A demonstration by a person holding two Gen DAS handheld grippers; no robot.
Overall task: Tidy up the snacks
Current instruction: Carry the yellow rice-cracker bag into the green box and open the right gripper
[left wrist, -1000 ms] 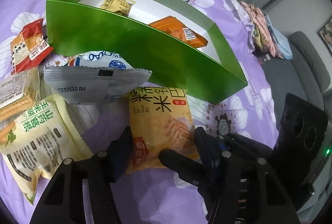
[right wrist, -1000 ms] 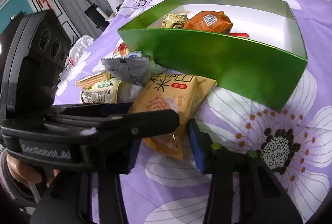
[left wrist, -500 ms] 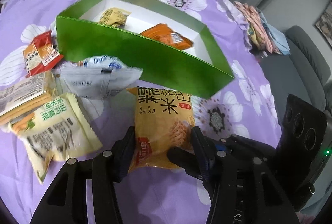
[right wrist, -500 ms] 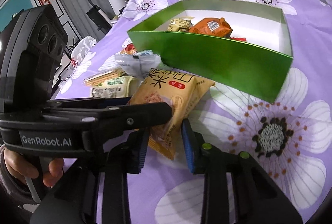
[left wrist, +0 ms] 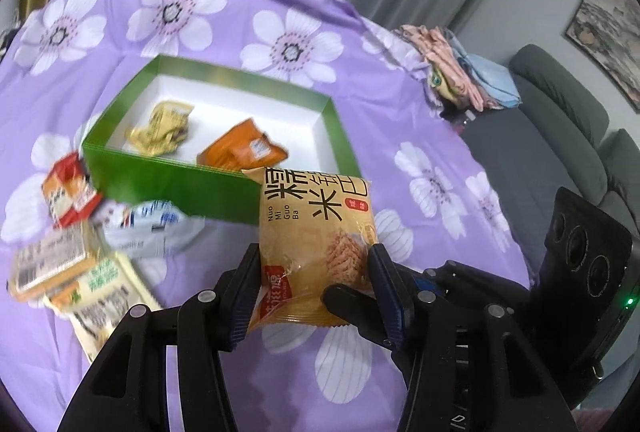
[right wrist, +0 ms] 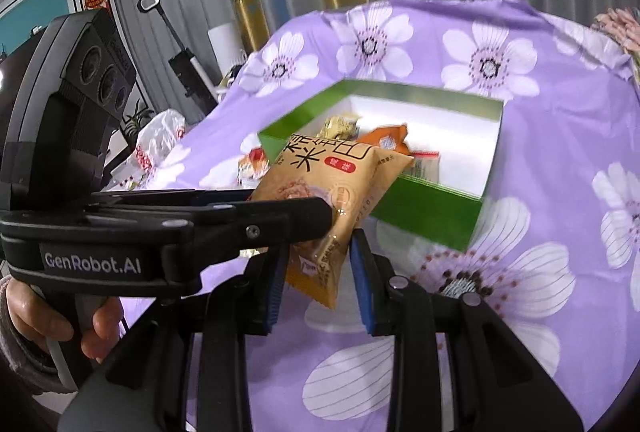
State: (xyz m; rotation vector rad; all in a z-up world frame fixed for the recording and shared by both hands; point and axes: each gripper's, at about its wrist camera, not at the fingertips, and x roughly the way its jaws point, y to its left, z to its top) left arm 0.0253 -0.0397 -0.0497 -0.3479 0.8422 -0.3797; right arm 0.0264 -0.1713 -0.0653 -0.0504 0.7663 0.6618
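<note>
My left gripper (left wrist: 316,292) is shut on a yellow-orange rice cracker packet (left wrist: 316,232) and holds it in the air before the green box (left wrist: 168,184). The box has a white inside holding a crumpled gold packet (left wrist: 162,128) and an orange packet (left wrist: 240,152). In the right wrist view the same cracker packet (right wrist: 332,188) sits between the blue pads of my right gripper (right wrist: 318,284), which close on its lower corner. The left gripper (right wrist: 304,212) crosses in from the left over the packet. The green box (right wrist: 432,208) lies just behind.
Loose snacks lie left of the box on the purple flowered cloth (left wrist: 420,136): a red packet (left wrist: 68,192), a white-blue packet (left wrist: 148,228), a biscuit packet (left wrist: 52,264) and a pale green-lettered packet (left wrist: 104,292). Folded clothes (left wrist: 452,76) and a grey sofa (left wrist: 560,136) are at right.
The cracker packet has been lifted off the cloth and now hangs in the air in front of the box. Both grippers rose with it, and the box looks farther away.
</note>
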